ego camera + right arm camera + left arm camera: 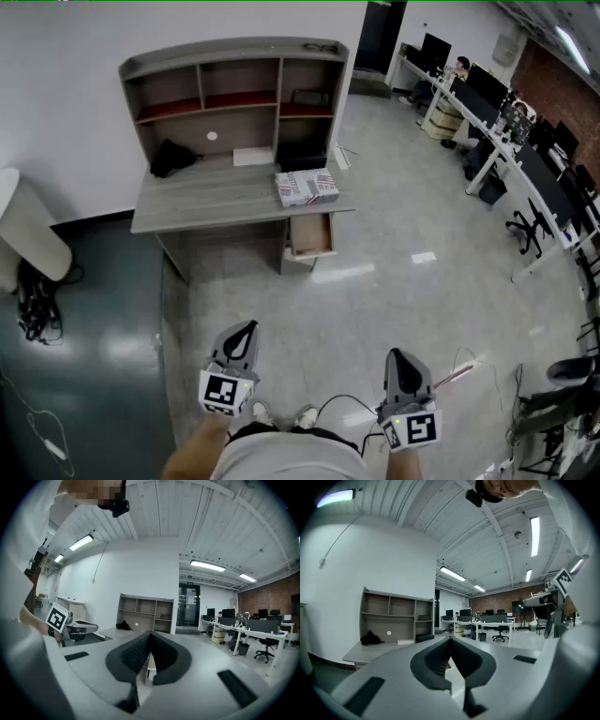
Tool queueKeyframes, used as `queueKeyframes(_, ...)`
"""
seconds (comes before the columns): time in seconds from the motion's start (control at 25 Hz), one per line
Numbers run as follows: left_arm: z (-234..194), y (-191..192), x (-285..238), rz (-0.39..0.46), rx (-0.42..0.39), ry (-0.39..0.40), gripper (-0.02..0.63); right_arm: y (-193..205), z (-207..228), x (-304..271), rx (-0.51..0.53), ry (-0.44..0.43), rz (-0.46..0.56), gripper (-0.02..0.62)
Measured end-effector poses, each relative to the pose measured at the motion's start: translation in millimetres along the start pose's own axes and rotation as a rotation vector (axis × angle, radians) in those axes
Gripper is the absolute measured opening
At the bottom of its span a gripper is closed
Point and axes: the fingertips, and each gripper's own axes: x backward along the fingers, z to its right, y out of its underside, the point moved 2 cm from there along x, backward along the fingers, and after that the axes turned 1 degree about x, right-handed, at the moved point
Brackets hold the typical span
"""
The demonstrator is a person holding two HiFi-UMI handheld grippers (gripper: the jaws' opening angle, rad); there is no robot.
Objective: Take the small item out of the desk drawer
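I have the left tongs (247,328) and right tongs (397,356) hanging low over the floor (375,300), well short of the desk (216,195). Both are closed up tight, pads together, with nothing between them. The drawer (311,234) under the desk's right end stands pulled out, just below a box (307,187) that sits at the desktop's front edge. From this far back I cannot make out the small item in the drawer. Each gripper view shows the desk far beyond its closed tips.
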Motion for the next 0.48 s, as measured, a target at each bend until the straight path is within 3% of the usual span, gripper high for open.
queueKeyframes(0.48,-25.4,34.7,8.4,-0.042,0.073,0.021,0.017,0.0,-20.9,-21.7,-0.032,-0.010,-0.020,0.021)
